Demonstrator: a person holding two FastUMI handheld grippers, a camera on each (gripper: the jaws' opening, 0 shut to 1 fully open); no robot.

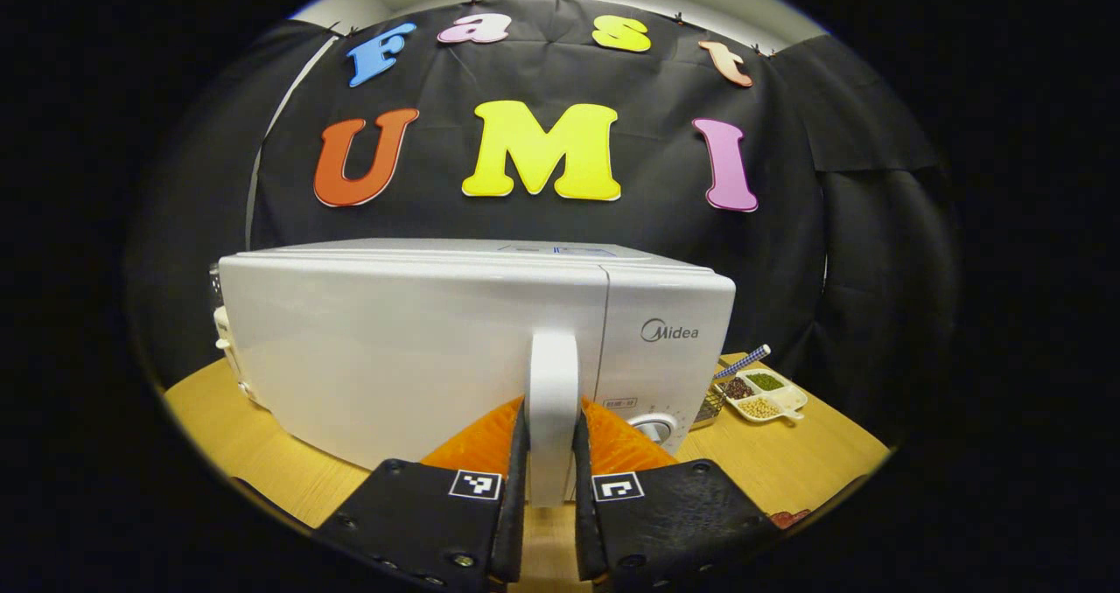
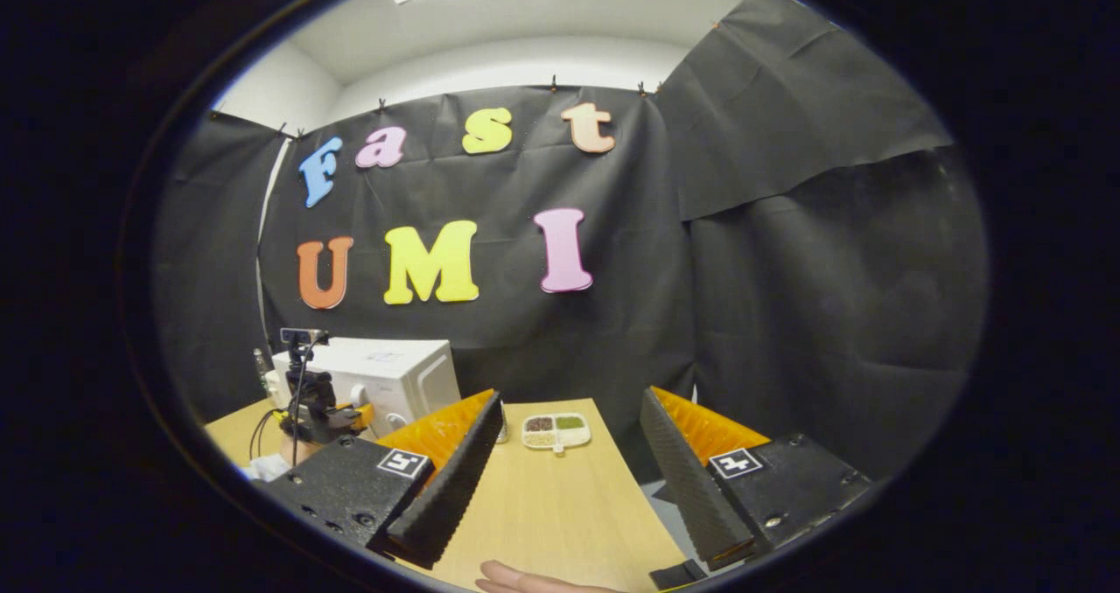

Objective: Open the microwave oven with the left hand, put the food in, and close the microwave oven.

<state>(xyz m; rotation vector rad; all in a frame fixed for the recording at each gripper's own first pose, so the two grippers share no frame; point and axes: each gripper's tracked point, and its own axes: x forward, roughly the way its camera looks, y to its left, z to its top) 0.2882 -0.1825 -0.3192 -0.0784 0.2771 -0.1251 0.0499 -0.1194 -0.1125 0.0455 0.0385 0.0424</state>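
The microwave oven [image 1: 455, 339] sits centre frame in my left gripper view, door nearly shut, its white upright handle [image 1: 553, 401] low in the middle. My left gripper [image 1: 551, 479] is clamped on that handle, both fingers pressing its sides. The handle looks stiff, smooth plastic, likely slippery, so I judge a firm mid-bar hold best; the door should swing lightly. The food tray [image 2: 556, 430], light and shallow, rests on the wooden table [image 2: 542, 505] mid-frame, beyond my right gripper [image 2: 569, 479], whose fingers gape wide, holding nothing.
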